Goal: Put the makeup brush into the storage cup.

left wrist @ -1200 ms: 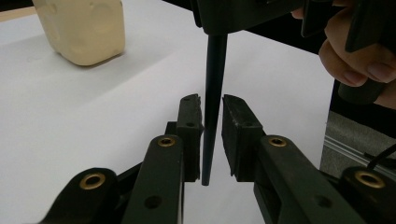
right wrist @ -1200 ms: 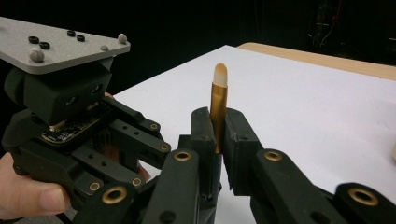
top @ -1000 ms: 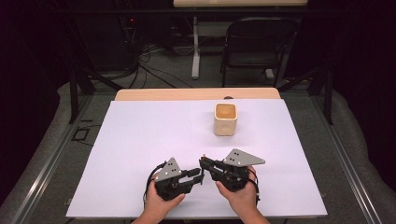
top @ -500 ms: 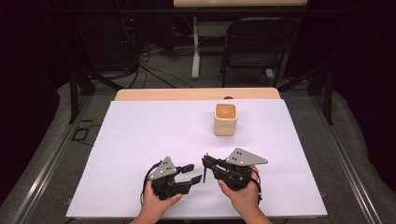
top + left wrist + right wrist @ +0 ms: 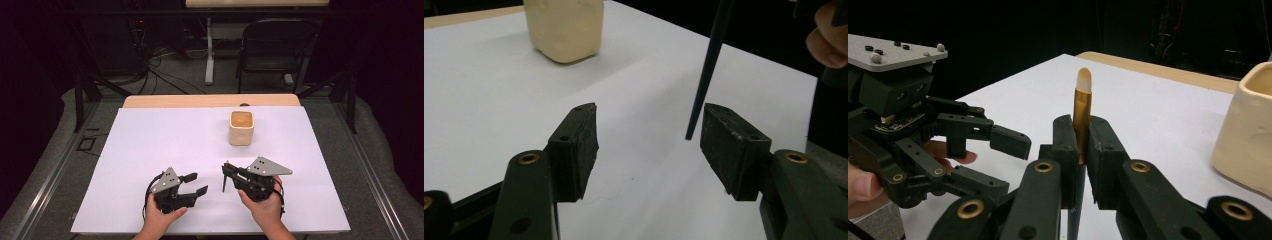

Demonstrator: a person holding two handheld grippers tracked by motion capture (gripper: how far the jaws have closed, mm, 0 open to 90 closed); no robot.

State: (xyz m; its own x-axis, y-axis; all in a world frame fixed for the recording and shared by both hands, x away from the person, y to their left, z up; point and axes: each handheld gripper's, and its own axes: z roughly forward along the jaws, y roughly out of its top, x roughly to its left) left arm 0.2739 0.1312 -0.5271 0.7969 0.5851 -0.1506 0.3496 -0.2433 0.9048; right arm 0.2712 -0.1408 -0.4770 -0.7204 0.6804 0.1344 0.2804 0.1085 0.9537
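**Inspector:** Start with the largest item.

**Assistant:** The wooden bench under a white sheet [image 5: 150,145] carries everything. Behind it, on the floor, a black folding metal chair [image 5: 272,50] stands well apart from the work.

**Inspector:** On the sheet?

**Assistant:** A cream square ceramic cup [image 5: 241,127] stands upright toward the far edge, right of centre, open top upward. The bare sheet lies between it and both hands.

**Inspector:** Left side?

**Assistant:** The left tongs [image 5: 195,183] sit near the front edge. Their jaws have just been opening; the pads [image 5: 576,145] stand apart, pressing on nothing.

**Inspector:** Right side?

**Assistant:** The right tongs [image 5: 226,172] are clamped on a thin dark-handled brush with a gold ferrule and pale tip [image 5: 1082,115]. It stands roughly upright, pale tip uppermost, its pointed handle end hanging just above the sheet.

**Inspector:** Obstructions?

**Assistant:** In the left gripper view the brush handle [image 5: 706,70] crosses just beyond the open jaws, beside the right-hand pad; whether it touches, I cannot tell.
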